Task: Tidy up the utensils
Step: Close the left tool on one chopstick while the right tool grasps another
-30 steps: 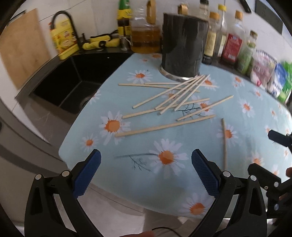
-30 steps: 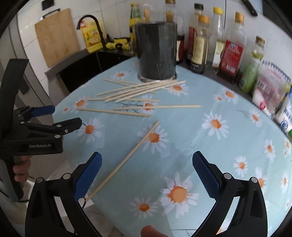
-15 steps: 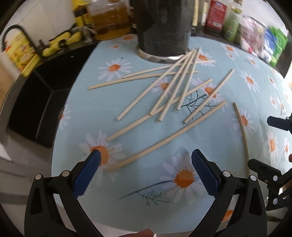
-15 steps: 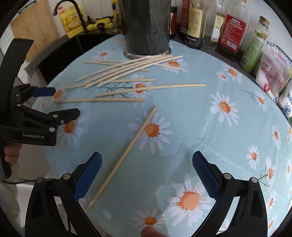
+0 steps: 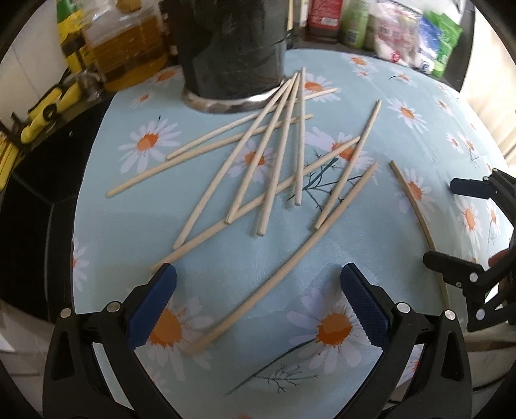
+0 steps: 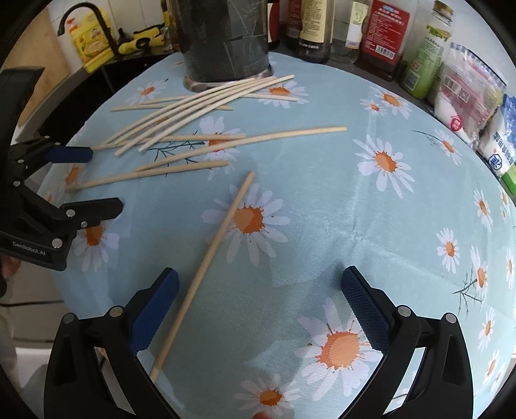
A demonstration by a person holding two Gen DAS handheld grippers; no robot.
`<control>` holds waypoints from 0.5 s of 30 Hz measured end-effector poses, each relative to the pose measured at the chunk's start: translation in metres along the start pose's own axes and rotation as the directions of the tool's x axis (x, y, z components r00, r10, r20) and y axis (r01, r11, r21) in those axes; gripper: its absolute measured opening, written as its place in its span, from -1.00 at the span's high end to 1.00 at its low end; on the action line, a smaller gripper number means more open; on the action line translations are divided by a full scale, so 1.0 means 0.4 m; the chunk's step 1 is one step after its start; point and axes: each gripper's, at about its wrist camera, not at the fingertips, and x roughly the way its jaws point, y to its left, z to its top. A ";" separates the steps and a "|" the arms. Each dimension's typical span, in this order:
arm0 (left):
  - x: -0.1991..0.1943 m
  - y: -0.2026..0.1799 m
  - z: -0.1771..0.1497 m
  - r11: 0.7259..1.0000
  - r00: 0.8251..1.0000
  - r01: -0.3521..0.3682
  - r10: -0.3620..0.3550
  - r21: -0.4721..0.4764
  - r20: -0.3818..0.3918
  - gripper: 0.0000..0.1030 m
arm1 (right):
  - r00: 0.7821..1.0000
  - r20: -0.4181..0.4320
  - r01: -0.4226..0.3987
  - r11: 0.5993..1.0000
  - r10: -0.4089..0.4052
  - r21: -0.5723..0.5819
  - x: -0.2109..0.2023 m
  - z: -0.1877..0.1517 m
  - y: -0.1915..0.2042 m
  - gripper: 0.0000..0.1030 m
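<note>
Several pale wooden chopsticks (image 5: 274, 154) lie scattered and crossed on a daisy-print tablecloth (image 5: 403, 96), in front of a dark cylindrical holder (image 5: 230, 51). My left gripper (image 5: 258, 303) is open just above the cloth; one long chopstick (image 5: 290, 261) runs diagonally between its blue pads. My right gripper (image 6: 258, 306) is open too, low over the cloth, with a single chopstick (image 6: 209, 258) lying apart from the pile beside its left pad. The holder (image 6: 224, 38) and the pile (image 6: 193, 109) sit farther back in the right wrist view.
Sauce bottles (image 6: 383, 32), oil (image 5: 129, 45) and packets (image 6: 464, 87) line the back of the counter. A black sink (image 5: 29, 193) with a tap (image 6: 93, 25) lies to the left. The left gripper's body (image 6: 42, 206) shows at the right view's left edge.
Both grippers have moved forward and down toward the chopsticks. The long chopstick now lies between the left gripper's pads, and the lone one reaches the right gripper's left pad. Both stay open.
</note>
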 end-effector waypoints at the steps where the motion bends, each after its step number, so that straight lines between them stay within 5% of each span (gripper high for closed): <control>1: -0.001 0.003 -0.003 1.000 1.000 0.007 -0.007 -0.001 0.003 -0.92 | 1.000 0.002 0.003 1.000 -0.003 0.005 -0.002 0.000 0.002 -0.87; 9: -0.013 -0.021 -0.017 0.998 1.000 -0.024 0.024 -0.057 0.010 -0.83 | 1.000 -0.014 0.024 0.998 -0.023 0.051 -0.002 0.005 0.002 -0.88; 15: -0.040 -0.057 -0.026 1.000 1.000 0.010 -0.010 -0.004 -0.001 -0.17 | 0.999 -0.027 0.024 0.999 -0.023 0.045 0.001 0.010 0.005 -0.87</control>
